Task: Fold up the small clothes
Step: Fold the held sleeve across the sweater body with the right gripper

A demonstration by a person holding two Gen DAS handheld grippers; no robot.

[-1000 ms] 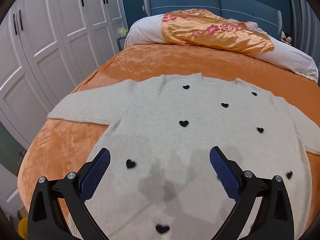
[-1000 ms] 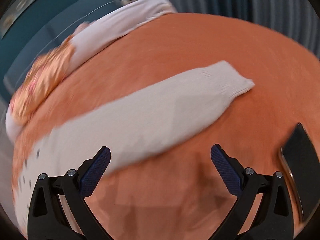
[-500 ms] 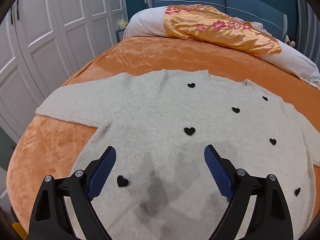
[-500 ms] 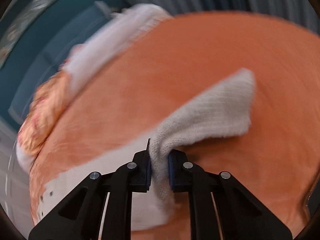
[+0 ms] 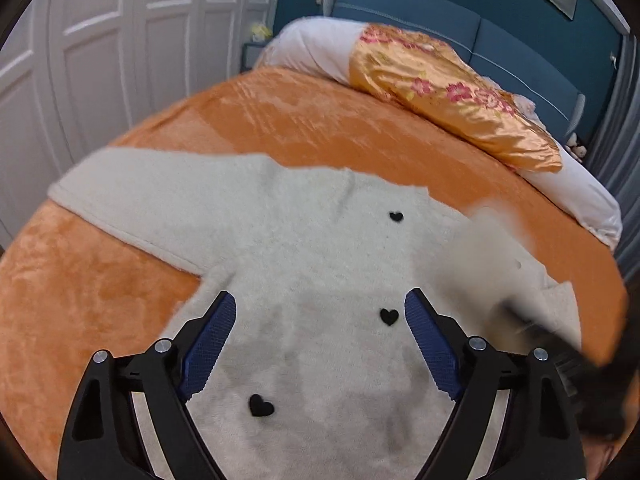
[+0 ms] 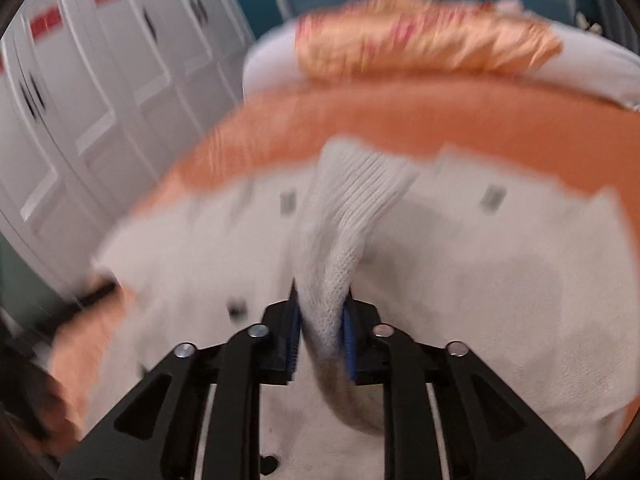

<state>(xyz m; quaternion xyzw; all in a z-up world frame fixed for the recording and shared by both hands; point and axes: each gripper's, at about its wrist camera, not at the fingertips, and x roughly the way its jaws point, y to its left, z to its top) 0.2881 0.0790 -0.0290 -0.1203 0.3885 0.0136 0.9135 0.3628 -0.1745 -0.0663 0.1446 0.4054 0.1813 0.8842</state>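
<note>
A cream knit sweater [image 5: 312, 248] with small black hearts lies face up on the orange bed. Its left sleeve [image 5: 152, 192] stretches out flat to the left. My left gripper [image 5: 320, 296] hovers open over the sweater's body with nothing between its pads. My right gripper [image 6: 322, 300] pinches the ribbed cuff of the other sleeve [image 6: 360, 188] between its blue pads, with the jaws just starting to open. That sleeve is carried over the sweater's body [image 6: 500, 280]. From the left wrist it shows as a pale blur [image 5: 488, 248] at the right.
An orange plush blanket [image 5: 100, 288] covers the bed. At its head lie a white pillow [image 5: 316, 48] and a gold floral cover [image 5: 452, 92], in front of a blue headboard [image 5: 404, 4]. White wardrobe doors [image 5: 100, 40] stand close along the left side.
My right gripper shut on the sleeve's cuff and swung it from the bare blanket over the sweater's body. My left gripper stayed open and slid across the sweater, rolling a little.
</note>
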